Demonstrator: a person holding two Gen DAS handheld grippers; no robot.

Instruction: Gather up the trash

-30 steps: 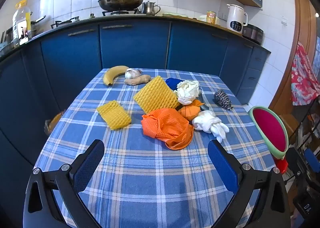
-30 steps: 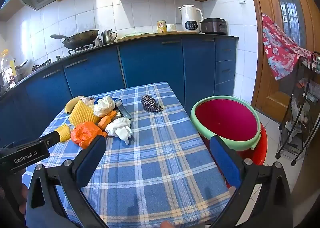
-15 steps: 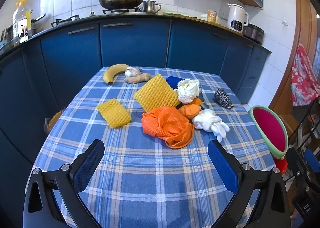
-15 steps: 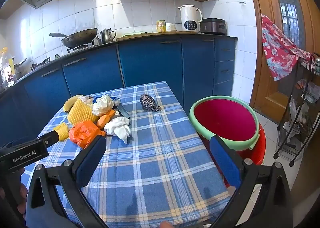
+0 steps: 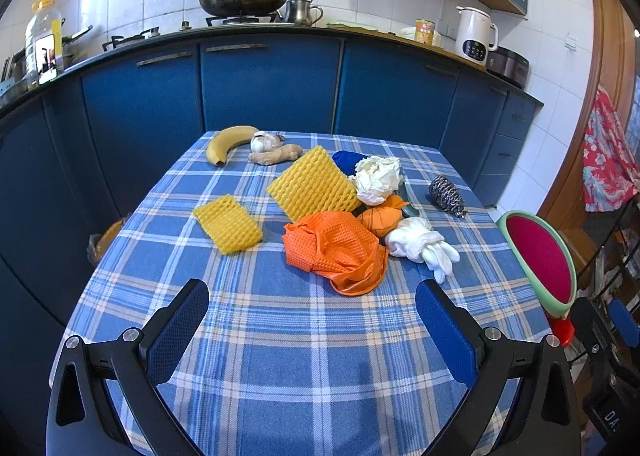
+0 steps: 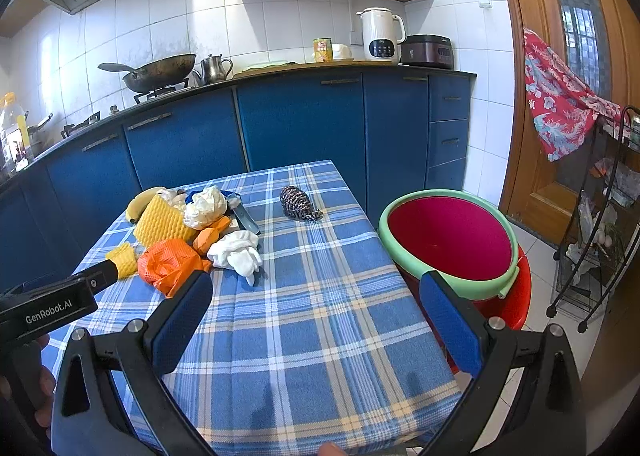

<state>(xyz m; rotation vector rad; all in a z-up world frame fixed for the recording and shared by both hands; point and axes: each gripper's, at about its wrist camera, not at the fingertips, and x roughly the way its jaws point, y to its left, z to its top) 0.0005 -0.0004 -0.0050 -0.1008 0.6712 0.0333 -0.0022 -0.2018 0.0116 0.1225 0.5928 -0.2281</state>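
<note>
since the earlier frames the left gripper (image 5: 312,328) has moved slightly nearer the pile; the banana (image 5: 228,142) and the other items sit lower in the frame than before. the right wrist view has barely shifted. no item has been lifted. judgement: this is the approach stage, and collection has not begun.

jaw state: left gripper released, jaws wide apart, nothing between them. right gripper (image 6: 316,320) likewise released and empty.

location of the trash: centre of the left wrist frame, on the checked tablecloth (image 5: 304,356). it includes an orange mesh bag (image 5: 332,248), a white crumpled glove (image 5: 420,246), white crumpled paper (image 5: 376,178) and two yellow foam nets (image 5: 312,184). the red tub with a green rim (image 6: 448,240) stands beside the table at centre right of the right wrist frame; it is the likely receptacle.

readable writing: "genrobot.ai" on the left gripper body (image 6: 48,310), lower left of the right wrist frame. labels on the can and kettle are too small to read.
</note>
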